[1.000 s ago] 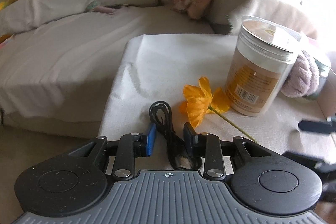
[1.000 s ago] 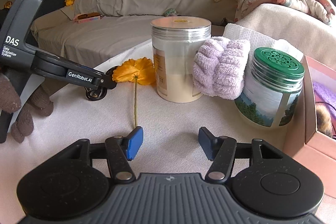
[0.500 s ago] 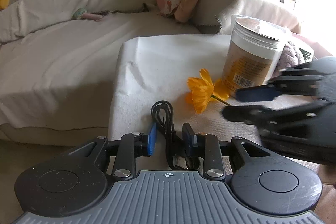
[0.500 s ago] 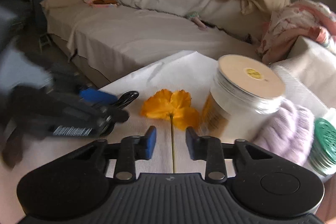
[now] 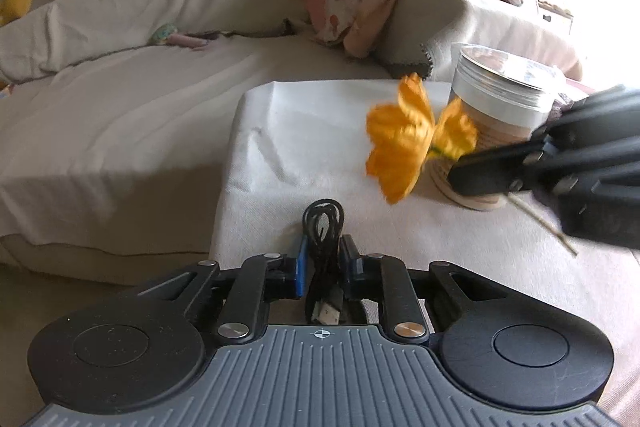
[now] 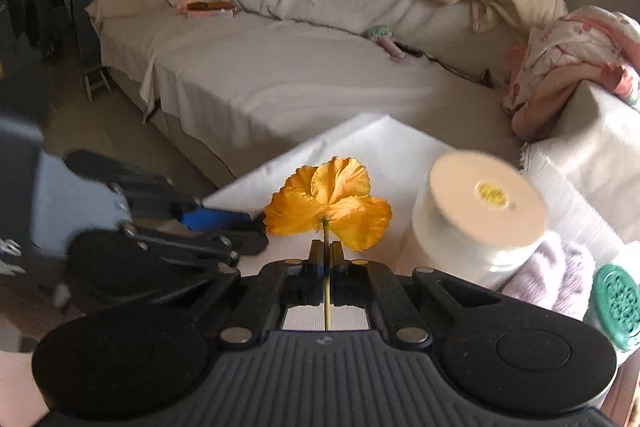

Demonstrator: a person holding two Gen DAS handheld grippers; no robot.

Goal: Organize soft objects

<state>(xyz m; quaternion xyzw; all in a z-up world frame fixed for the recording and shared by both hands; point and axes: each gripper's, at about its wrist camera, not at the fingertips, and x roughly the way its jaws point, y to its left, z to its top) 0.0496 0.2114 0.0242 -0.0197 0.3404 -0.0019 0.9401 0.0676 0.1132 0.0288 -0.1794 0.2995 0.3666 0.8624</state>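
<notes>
My right gripper (image 6: 326,247) is shut on the stem of an orange artificial flower (image 6: 330,203) and holds it lifted above the white cloth (image 6: 360,139). The flower (image 5: 408,143) hangs in the air at the right of the left wrist view, with the right gripper (image 5: 472,179) behind it. My left gripper (image 5: 324,255) is shut on a coiled black USB cable (image 5: 323,227), low over the cloth's near edge. A lilac fluffy scrunchie (image 6: 548,271) lies between two jars at the right.
A clear jar with a tan lid (image 6: 480,215) and a green-lidded jar (image 6: 616,303) stand at the right. A grey-covered sofa (image 6: 280,67) with blankets, pillows and toys fills the back. The left gripper's body (image 6: 132,227) is close at the left.
My right gripper closed on the flower stem and lifted the flower off the cloth. My left gripper closed tighter on the black cable and shifted a little.
</notes>
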